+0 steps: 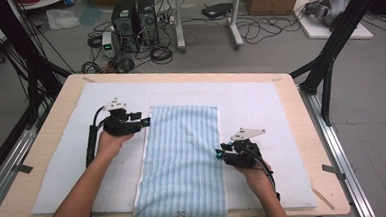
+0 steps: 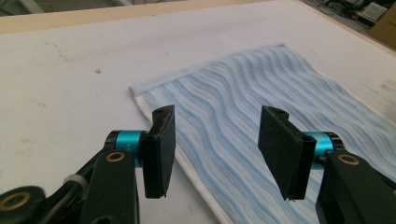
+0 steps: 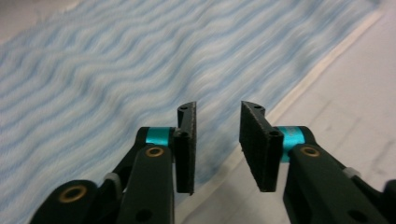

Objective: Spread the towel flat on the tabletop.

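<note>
Left claw [image 1: 142,122] held in the left hand [image 1: 113,140], jaws parted with nothing between, right claw [image 1: 220,153] in the right hand [image 1: 254,178], jaws narrowly apart and empty, forearms spread, claws facing each other.

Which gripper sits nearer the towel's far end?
The left gripper, by the towel's left edge near its far corner; the right gripper sits midway along the right edge.

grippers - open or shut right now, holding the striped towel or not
left gripper: open, holding nothing, jaws above the striped towel edge.
right gripper: open, holding nothing, at the towel's other edge.
</note>
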The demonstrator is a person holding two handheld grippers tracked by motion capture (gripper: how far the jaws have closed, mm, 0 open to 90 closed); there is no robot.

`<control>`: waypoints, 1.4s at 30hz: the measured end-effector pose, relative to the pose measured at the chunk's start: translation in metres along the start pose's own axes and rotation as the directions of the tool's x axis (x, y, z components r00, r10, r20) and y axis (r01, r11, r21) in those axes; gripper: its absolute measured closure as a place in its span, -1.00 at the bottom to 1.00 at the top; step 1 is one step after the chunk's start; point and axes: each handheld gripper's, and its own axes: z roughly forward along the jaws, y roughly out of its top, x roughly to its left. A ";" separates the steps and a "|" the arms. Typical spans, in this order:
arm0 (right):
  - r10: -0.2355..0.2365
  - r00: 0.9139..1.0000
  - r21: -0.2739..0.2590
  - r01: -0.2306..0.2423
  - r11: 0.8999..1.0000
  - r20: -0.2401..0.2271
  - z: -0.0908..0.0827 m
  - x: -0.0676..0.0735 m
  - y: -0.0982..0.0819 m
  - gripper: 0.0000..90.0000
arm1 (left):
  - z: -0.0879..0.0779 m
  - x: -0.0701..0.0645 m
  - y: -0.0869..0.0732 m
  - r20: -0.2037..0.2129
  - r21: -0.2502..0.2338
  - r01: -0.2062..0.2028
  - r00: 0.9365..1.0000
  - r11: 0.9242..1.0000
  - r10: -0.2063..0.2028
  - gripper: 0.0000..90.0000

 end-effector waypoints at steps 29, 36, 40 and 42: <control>0.041 0.999 -0.067 -0.039 0.997 0.029 -0.012 -0.012 0.000 0.16 | 0.102 0.032 0.023 -0.241 0.167 -0.096 0.961 0.981 0.135 0.81; 0.066 0.996 -0.092 -0.060 0.994 0.066 -0.002 -0.027 0.015 0.12 | 0.092 0.038 0.026 -0.222 0.137 -0.051 0.972 0.989 0.081 -0.02; 0.088 0.993 -0.080 -0.081 0.993 0.084 0.019 -0.048 0.033 0.08 | 0.082 0.041 0.029 -0.182 0.125 -0.018 0.982 0.992 0.041 -0.04; 0.092 0.992 -0.059 -0.087 0.994 0.088 0.032 -0.060 0.041 0.07 | 0.079 0.041 0.028 -0.156 0.117 0.003 0.988 0.993 0.016 -0.05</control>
